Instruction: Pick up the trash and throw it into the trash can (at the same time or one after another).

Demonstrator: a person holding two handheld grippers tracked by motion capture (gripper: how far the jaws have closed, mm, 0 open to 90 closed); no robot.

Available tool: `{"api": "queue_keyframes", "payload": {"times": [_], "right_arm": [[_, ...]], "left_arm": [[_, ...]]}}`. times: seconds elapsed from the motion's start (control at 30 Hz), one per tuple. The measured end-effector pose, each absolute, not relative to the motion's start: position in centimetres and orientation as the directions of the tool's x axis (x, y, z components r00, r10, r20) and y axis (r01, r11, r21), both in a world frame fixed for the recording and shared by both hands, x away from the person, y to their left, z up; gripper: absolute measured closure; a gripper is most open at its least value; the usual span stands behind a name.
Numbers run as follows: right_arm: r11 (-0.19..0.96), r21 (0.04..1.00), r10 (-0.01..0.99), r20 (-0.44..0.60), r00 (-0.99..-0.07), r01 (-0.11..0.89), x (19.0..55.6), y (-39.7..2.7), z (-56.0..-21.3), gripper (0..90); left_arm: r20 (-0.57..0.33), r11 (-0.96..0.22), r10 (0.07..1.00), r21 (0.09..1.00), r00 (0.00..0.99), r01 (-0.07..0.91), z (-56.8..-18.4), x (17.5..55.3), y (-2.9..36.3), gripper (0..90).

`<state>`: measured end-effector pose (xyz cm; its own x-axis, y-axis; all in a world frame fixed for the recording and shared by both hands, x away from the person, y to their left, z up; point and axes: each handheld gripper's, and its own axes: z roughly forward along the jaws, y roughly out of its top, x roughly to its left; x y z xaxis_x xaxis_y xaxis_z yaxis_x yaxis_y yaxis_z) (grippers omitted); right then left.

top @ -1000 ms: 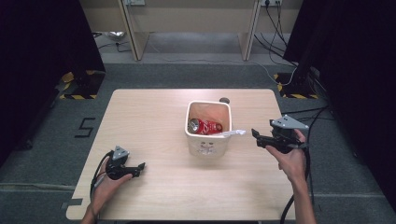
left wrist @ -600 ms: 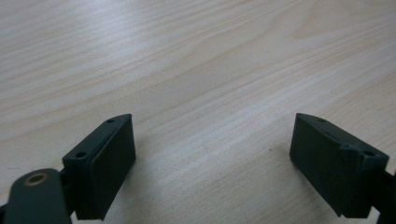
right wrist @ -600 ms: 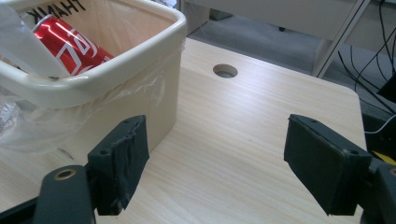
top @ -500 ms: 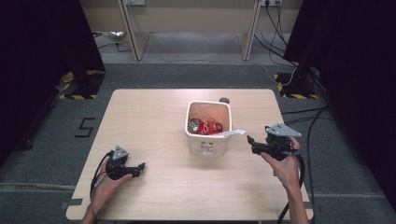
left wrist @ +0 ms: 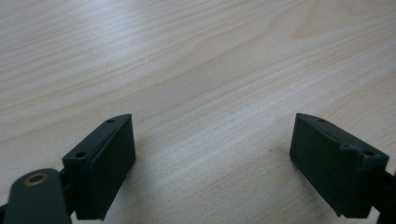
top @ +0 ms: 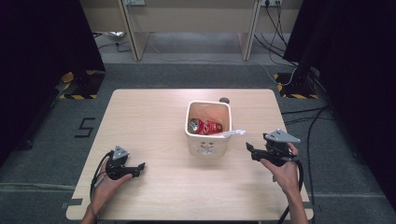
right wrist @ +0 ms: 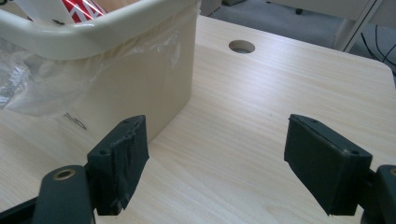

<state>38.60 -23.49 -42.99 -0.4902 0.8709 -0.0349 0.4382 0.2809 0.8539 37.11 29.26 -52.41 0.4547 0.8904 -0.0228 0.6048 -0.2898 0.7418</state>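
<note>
near the middle of the light wooden tabletop (top: 154, 116), slightly toward its far edge, stands a cream plastic bin (top: 207, 144) with a thin clear liner (right wrist: 28, 88) folded over its rim. inside it lies a crushed red drink can (top: 205, 126), on its side against the near wall, and a pale scrap, perhaps paper or a loose end of the liner, sticks out over the rim (top: 233, 133) on the person's right. just behind the bin a small round hole (top: 224, 100) is cut into the tabletop.

the right gripper (top: 252, 151) is held above the tabletop to the right of the bin, near it but not touching, with its jaws pointing toward the bin's side. in the right gripper view the two black jaws stand wide apart with nothing between them but bare wood; the bin's corner sits just beyond the left one, and the can's red and white print (right wrist: 77, 7) shows above the rim. a grey three-cornered plate (top: 281, 136) rides on top of this gripper.

the left gripper (top: 138, 169) is low at the near left part of the tabletop, well apart from the bin, its jaws aimed to the right across the wood. the left gripper view shows them spread wide over bare wood grain, holding nothing.
</note>
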Motion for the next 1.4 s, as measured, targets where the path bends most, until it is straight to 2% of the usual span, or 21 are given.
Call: {"api": "queue_keyframes", "payload": {"times": [0.5, 0.9, 1.2, 1.4], "right_arm": [[0.294, 0.827, 0.875, -0.031, -0.483, 0.479, 38.7, -23.6, -44.8, 21.4], [0.305, 0.817, 0.867, -0.026, -0.497, 0.49, 38.4, -22.9, -45.5, 17.0], [0.296, 0.81, 0.871, -0.012, -0.492, 0.505, 37.5, -23.1, -46.3, 16.9], [0.299, 0.791, 0.872, 0.001, -0.489, 0.534, 36.3, -23.9, -48.0, 16.9]], "left_arm": [[-0.023, -0.29, 0.89, 0.742, 0.455, 0.605, -52.4, 37.1, 29.3, 13.4], [-0.023, -0.29, 0.89, 0.742, 0.455, 0.605, -52.4, 37.1, 29.3, 13.4], [-0.023, -0.29, 0.89, 0.742, 0.455, 0.605, -52.4, 37.1, 29.3, 13.4], [-0.023, -0.29, 0.89, 0.742, 0.455, 0.605, -52.4, 37.1, 29.3, 13.4]]}}
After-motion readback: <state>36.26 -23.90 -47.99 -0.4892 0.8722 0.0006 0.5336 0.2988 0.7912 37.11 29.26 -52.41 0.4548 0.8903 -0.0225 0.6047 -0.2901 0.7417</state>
